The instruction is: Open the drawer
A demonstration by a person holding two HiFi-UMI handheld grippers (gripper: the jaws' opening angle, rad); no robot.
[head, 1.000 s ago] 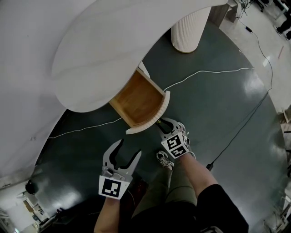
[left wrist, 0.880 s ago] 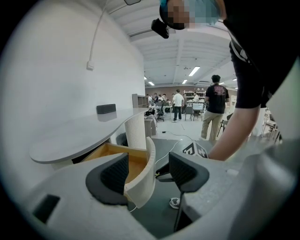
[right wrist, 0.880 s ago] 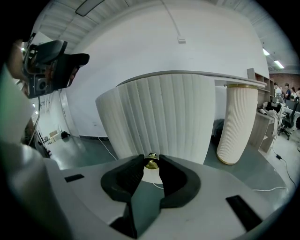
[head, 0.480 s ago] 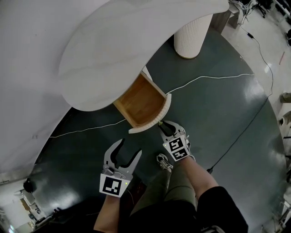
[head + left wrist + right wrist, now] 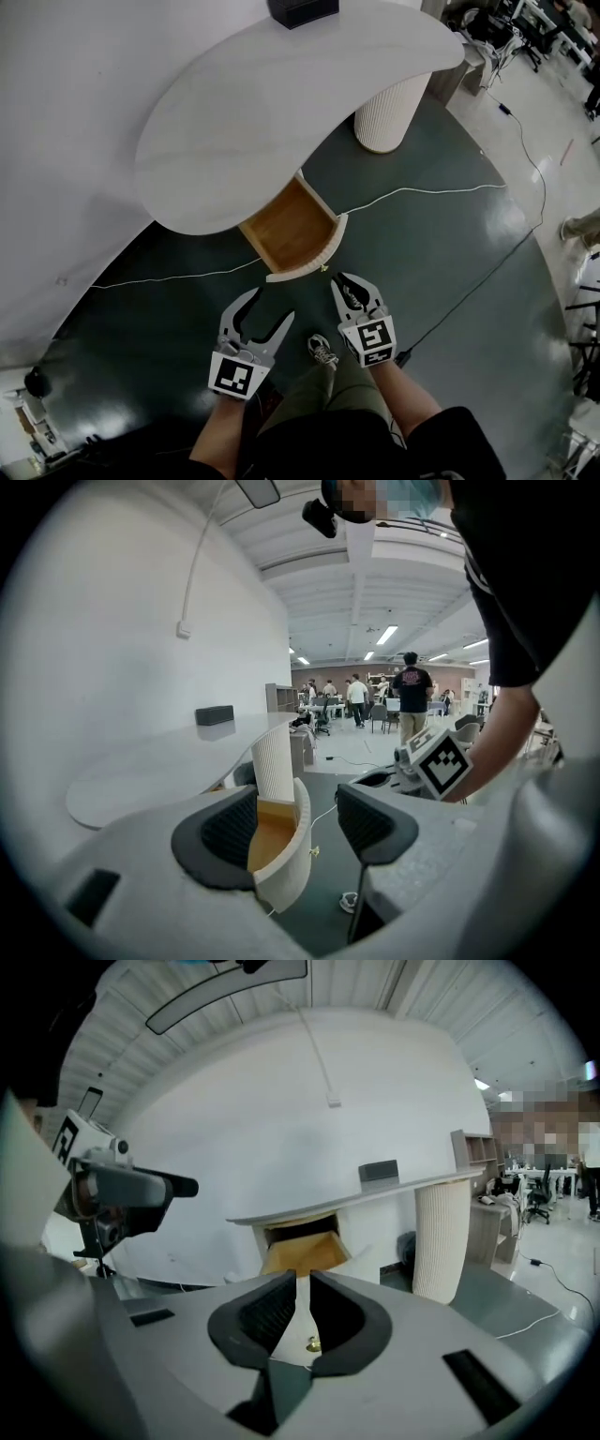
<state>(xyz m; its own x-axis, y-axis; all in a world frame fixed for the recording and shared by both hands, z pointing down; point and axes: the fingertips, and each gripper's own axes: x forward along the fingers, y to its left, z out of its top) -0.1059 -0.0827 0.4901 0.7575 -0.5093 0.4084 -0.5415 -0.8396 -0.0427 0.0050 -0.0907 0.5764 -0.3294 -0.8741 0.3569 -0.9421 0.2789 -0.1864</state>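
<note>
The drawer (image 5: 286, 225) stands pulled out from under the white table top (image 5: 281, 94), showing its bare wooden inside. A small brass knob (image 5: 323, 269) sits on its curved white front (image 5: 314, 255). My right gripper (image 5: 343, 279) hovers just off that front, apart from the knob. Its jaws have just been closing to a narrow slit with nothing between them. In the right gripper view the gripper (image 5: 300, 1283) points at the drawer (image 5: 300, 1252), and the knob (image 5: 312, 1343) shows beyond the slit. My left gripper (image 5: 272, 305) is wide open and empty, short of the drawer front (image 5: 286, 855).
A ribbed white pedestal (image 5: 392, 89) carries the table at the right. A black box (image 5: 302, 9) lies on the table's far edge. A white cable (image 5: 422, 192) runs over the dark floor. The person's shoe (image 5: 323, 352) is below the grippers. People stand far back (image 5: 411, 700).
My right gripper has lifted off the drawer front and come back toward the person, its jaws narrower. The left gripper has risen a little, still open. The drawer stays pulled out.
</note>
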